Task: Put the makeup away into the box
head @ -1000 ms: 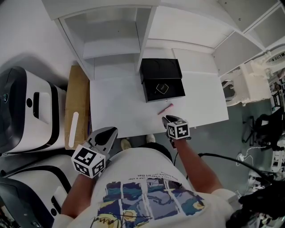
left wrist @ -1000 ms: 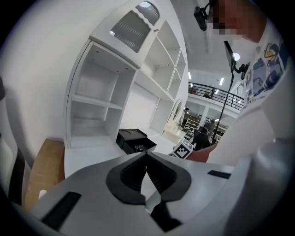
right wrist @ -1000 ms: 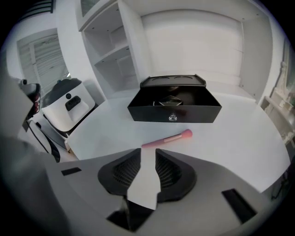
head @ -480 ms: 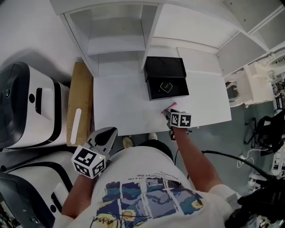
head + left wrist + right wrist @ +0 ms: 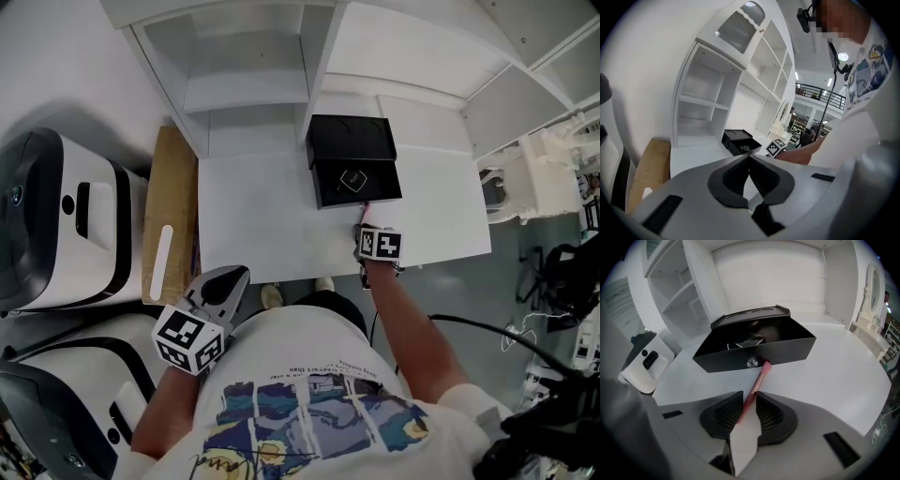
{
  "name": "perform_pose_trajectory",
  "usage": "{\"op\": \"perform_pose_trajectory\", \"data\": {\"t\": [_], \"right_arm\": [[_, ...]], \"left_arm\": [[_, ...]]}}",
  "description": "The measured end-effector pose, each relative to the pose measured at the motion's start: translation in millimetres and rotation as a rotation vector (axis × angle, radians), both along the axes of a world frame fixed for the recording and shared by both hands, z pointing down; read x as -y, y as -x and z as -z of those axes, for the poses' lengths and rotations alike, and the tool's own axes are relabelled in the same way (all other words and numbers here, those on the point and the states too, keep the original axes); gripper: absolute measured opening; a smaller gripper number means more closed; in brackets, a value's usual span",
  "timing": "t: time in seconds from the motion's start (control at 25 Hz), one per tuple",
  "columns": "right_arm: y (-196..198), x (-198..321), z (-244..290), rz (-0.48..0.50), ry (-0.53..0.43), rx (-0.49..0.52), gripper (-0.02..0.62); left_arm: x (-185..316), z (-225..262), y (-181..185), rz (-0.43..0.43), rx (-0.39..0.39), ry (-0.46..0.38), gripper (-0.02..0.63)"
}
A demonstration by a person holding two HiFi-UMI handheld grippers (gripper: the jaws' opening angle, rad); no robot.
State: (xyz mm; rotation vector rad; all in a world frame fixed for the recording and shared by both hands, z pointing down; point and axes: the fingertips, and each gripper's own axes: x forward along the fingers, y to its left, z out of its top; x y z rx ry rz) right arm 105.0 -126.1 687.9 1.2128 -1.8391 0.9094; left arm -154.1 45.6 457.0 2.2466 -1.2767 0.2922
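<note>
Right gripper (image 5: 751,397) has just been closing and now pinches the pink makeup stick (image 5: 761,373), far tip just beside the open black box (image 5: 787,350) on the worktop (image 5: 834,380). Left gripper (image 5: 749,157) is clenched and empty at near left.

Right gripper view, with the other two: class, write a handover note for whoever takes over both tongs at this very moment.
Left tongs: shut, empty, held near the body, short of the white table.
Right tongs: jaws have just been closing and now clamp the pink makeup stick, its far end at the front wall of the open black box.
Done: one small item lies in the box.
Left: lift the stick over the wall and release it inside.
</note>
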Motion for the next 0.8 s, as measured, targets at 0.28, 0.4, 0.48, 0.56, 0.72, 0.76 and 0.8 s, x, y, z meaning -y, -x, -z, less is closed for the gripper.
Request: {"op": "perform_pose_trajectory", "data": {"t": [0.28, 0.4, 0.48, 0.56, 0.72, 0.76, 0.8], "right_arm": [[-3.4, 0.7, -0.6, 0.032, -0.002, 0.003, 0.075], [-7.6, -2.3, -1.0, 0.042, 0.008, 0.005, 0.066], [-11.1, -5.9, -1.4, 0.046, 0.016, 0.011, 0.063], [-14.3, -9.6, -1.9, 0.054, 0.021, 0.010, 0.063], [-23.1, -19.2, -0.2, 0.066, 0.025, 0.006, 0.061], [-25.7, -21.7, 0.4, 0.069, 0.023, 0.006, 0.061], [-28.4, -23.8, 1.0, 0.070, 0.023, 0.007, 0.061]], "left_arm": [[6.3, -0.1, -4.1, -0.009, 0.002, 0.001, 0.014], [8.6, 0.8, -7.8, -0.015, 0.001, 0.000, 0.014], [9.5, 1.8, -10.6, -0.021, 0.000, -0.001, 0.014], [10.9, 2.7, -13.0, -0.028, -0.002, -0.003, 0.014], [11.5, 3.0, -18.8, -0.046, -0.003, -0.004, 0.014], [11.2, 3.0, -20.5, -0.050, -0.003, -0.003, 0.014], [11.1, 3.0, -22.2, -0.054, -0.002, -0.003, 0.014]]}}
